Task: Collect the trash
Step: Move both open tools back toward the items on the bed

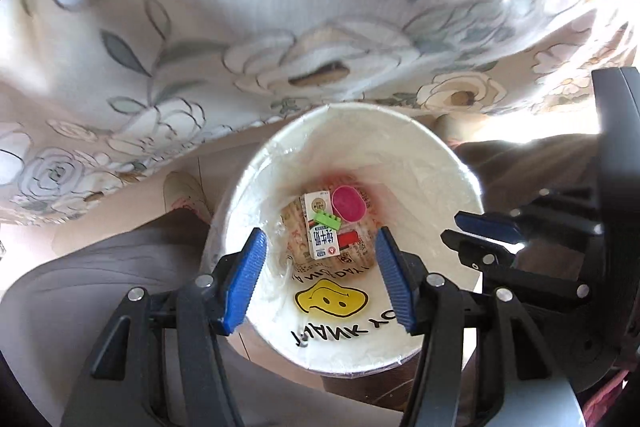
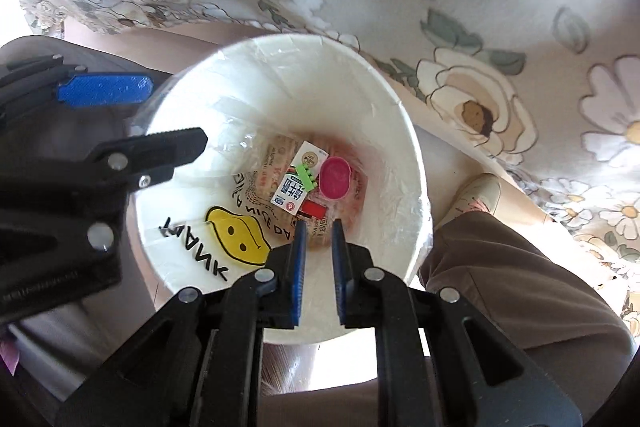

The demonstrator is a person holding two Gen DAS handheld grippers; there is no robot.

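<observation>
A white trash bin (image 1: pixel 448 163) lined with a plastic bag stands on the floor; it also shows in the right wrist view (image 2: pixel 400 131). At its bottom lie a small milk carton (image 1: pixel 320 227), a green toy brick (image 1: pixel 329 219), a pink cup (image 1: pixel 349 203) and a snack wrapper (image 1: pixel 356 251). The same carton (image 2: pixel 296 183), brick (image 2: pixel 306 173) and cup (image 2: pixel 335 177) show in the right wrist view. My left gripper (image 1: pixel 320 259) is open and empty above the bin. My right gripper (image 2: pixel 318 247) hovers over the bin, jaws slightly apart, holding nothing.
A floral tablecloth (image 1: pixel 280 27) hangs over the table edge just beyond the bin (image 2: pixel 480 27). The person's legs (image 2: pixel 520 287) and a shoe (image 2: pixel 480 195) stand beside the bin. Each gripper appears in the other's view (image 1: pixel 520 247) (image 2: pixel 100 147).
</observation>
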